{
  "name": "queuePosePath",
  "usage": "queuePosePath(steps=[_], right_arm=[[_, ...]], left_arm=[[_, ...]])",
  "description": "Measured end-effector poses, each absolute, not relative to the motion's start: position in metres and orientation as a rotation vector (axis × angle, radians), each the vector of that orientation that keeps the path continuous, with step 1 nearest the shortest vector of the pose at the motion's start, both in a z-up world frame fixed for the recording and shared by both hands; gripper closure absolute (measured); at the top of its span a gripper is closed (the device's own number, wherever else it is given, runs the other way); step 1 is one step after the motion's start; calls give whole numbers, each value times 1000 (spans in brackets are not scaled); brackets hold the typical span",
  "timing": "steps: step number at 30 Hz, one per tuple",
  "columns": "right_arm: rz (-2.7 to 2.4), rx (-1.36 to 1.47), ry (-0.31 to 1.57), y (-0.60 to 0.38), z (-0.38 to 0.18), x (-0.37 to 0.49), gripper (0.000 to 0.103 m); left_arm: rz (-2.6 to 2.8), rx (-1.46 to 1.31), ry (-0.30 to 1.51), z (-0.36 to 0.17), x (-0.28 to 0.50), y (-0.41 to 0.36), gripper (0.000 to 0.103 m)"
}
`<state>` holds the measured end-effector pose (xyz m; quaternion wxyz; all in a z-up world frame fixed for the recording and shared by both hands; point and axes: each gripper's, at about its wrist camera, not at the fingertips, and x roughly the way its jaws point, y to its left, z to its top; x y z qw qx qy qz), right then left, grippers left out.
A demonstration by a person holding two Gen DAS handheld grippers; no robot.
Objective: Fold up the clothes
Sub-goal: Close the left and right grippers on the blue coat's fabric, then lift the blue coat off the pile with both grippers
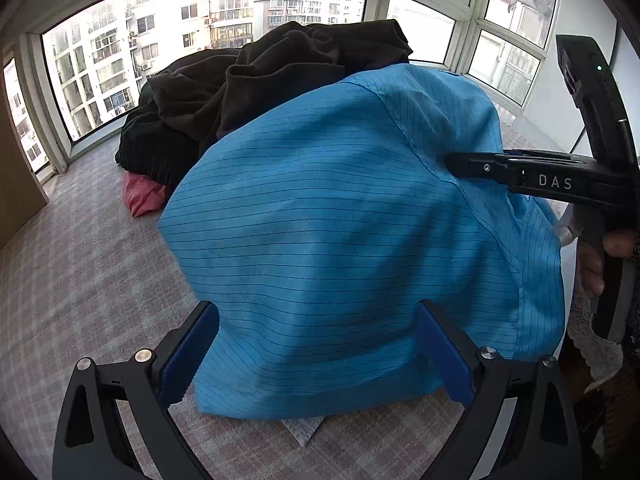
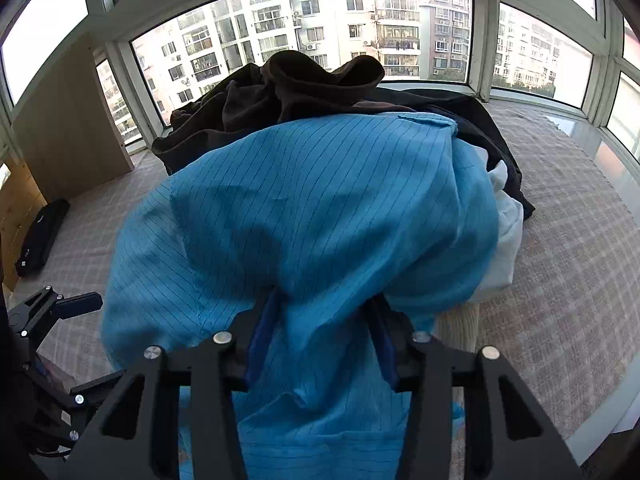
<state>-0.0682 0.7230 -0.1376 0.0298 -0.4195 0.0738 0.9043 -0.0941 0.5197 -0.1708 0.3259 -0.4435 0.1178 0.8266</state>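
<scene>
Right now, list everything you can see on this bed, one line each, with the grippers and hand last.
blue striped garment: one, blue with thin dark stripes, mounded in front on the bedspread
dark clothes: a pile, black and brown, count unclear, behind the blue garment
pink cloth: one, pink, sticking out from under the dark pile
white cloth: one, white, right of the blue garment
black case: one, black, far left near a wooden panel
bedspread: one, grey-pink check, beneath everything
windows: several panes, white frames, behind the bed
left gripper: open, fingers either side of the blue fabric
right gripper: blue fabric between its fingers
hand: one, on the right gripper's handle
</scene>
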Motion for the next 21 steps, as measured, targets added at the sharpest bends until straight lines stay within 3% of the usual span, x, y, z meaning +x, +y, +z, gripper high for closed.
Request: queuePosePath(steps=[2, 4, 5, 9, 15, 21], right_arm=[[2808, -1263, 242, 724, -133, -64, 90], [2831, -1230, 265, 725, -127, -58, 95], [2844, -1213, 278, 725, -123, -55, 97], [2882, -1140, 273, 720, -103, -46, 100], [2975, -974, 260, 709, -45, -45, 102], [3087, -735, 132, 685, 55, -57, 102]], left_arm=[[2134, -1184, 325, -173, -98, 526, 52], [2129, -1157, 347, -168, -95, 527, 64], [2120, -1138, 356, -165, -93, 526, 76], [2092, -1078, 333, -148, -89, 516, 96], [2131, -955, 290, -104, -88, 498, 101], [2187, -778, 224, -17, -109, 478, 103]])
